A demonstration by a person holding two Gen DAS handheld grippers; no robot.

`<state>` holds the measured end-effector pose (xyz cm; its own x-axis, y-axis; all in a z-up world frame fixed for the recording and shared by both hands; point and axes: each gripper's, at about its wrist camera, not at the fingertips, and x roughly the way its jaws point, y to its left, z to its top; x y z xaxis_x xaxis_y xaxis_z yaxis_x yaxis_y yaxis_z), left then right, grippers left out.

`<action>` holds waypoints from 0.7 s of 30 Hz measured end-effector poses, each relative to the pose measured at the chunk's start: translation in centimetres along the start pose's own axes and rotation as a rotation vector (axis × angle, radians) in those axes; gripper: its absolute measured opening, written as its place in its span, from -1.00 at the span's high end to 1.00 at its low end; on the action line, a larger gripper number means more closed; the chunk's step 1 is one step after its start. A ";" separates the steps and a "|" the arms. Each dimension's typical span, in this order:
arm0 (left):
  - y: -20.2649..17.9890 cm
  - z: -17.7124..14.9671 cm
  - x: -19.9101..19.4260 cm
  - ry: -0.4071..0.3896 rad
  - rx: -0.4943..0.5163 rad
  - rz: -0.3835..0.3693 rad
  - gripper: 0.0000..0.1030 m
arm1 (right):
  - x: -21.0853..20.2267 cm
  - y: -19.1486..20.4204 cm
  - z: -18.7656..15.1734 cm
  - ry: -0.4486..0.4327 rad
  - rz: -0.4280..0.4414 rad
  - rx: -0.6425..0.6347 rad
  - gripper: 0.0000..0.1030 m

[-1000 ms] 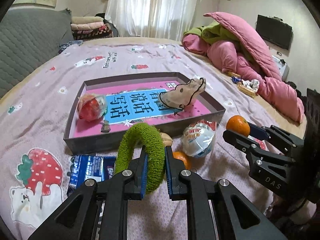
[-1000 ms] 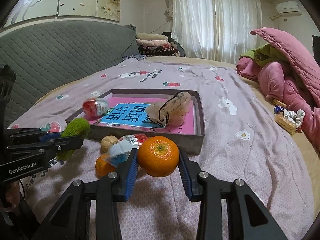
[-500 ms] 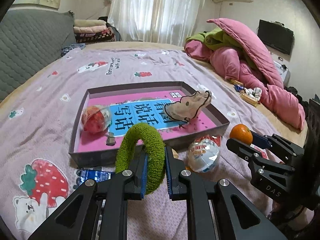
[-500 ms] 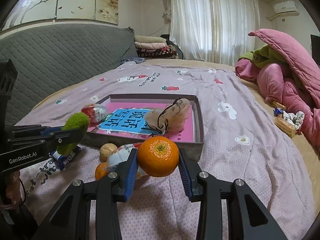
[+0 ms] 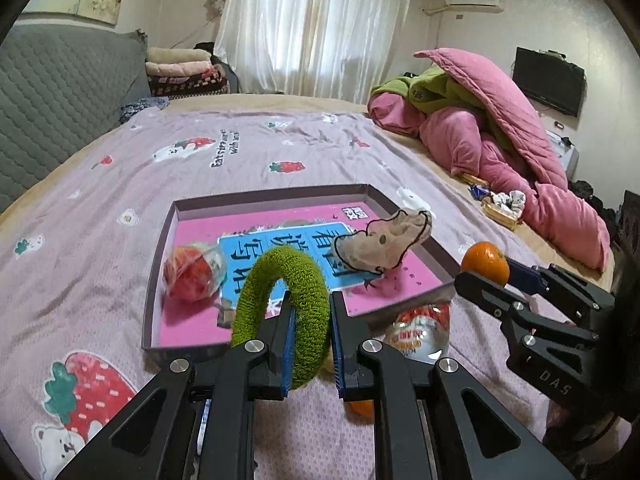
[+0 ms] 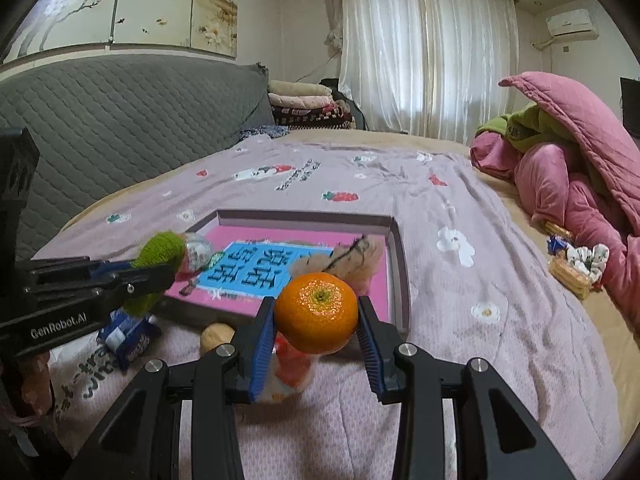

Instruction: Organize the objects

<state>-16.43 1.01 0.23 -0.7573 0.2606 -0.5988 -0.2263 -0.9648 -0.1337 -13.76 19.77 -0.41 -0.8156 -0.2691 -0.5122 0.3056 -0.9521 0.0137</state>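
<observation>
My left gripper [image 5: 312, 312] is shut on a green fuzzy ring [image 5: 280, 280], held above the near edge of the grey tray [image 5: 160, 248]. My right gripper [image 6: 316, 316] is shut on an orange tangerine [image 6: 316, 312], held above the bed at the tray's near right corner. The tray has a pink and blue printed floor and holds a red wrapped ball [image 5: 192, 276] and a beige pouch [image 5: 380, 244]. The tangerine [image 5: 485, 262] and the ring [image 6: 162, 252] each show in the other wrist view.
On the bed in front of the tray lie a toy egg [image 5: 420, 332], a second tangerine [image 5: 360, 408], a walnut [image 6: 216, 336] and a blue packet [image 6: 128, 332]. A pink quilt heap [image 5: 500, 140] and snacks [image 6: 572, 268] lie right. A grey headboard [image 6: 120, 128] stands left.
Both grippers have risen and moved forward toward the tray, each keeping its object. The ring now hangs over the tray's near edge.
</observation>
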 end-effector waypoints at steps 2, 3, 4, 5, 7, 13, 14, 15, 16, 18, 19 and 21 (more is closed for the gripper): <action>0.2 0.2 0.1 -0.004 -0.002 -0.005 0.71 | 0.0 0.0 0.4 -0.011 -0.004 -0.005 0.23; 0.2 0.3 0.2 -0.005 -0.002 -0.003 0.71 | 0.1 0.1 0.5 -0.013 -0.004 -0.008 0.23; 0.4 0.4 0.2 -0.007 -0.002 -0.004 0.71 | 0.2 0.1 0.7 -0.015 -0.005 -0.008 0.23; 0.5 0.5 0.2 -0.009 -0.004 -0.003 0.71 | 0.3 0.0 0.9 -0.016 -0.004 -0.007 0.23; 0.7 0.7 0.4 -0.009 -0.004 0.002 0.71 | 0.6 0.0 1.2 -0.017 -0.007 -0.010 0.23; 1.2 1.4 0.9 -0.015 -0.004 0.012 0.71 | 1.6 0.3 1.9 -0.019 -0.007 -0.028 0.23; 1.3 1.6 0.9 -0.018 -0.003 0.014 0.71 | 1.7 0.3 2.0 -0.020 -0.006 -0.031 0.23; 1.2 1.7 1.0 -0.021 -0.003 0.017 0.71 | 1.9 0.3 2.2 -0.022 -0.008 -0.032 0.23; 1.2 1.8 1.0 -0.024 -0.002 0.019 0.71 | 1.9 0.3 2.2 -0.025 -0.008 -0.033 0.23; 1.3 2.0 1.1 -0.028 -0.001 0.020 0.71 | 2.2 0.3 2.4 -0.027 -0.010 -0.038 0.23; 1.3 2.1 1.3 -0.030 -0.002 0.022 0.71 | 2.3 0.3 2.4 -0.029 -0.011 -0.039 0.23; 1.4 2.2 1.4 -0.028 0.000 0.024 0.71 | 2.7 0.3 2.5 -0.025 -0.009 -0.041 0.23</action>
<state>-19.16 0.09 0.97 -0.7790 0.2387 -0.5798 -0.2083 -0.9707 -0.1197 -17.08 18.41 0.33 -0.8302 -0.2641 -0.4909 0.3171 -0.9480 -0.0261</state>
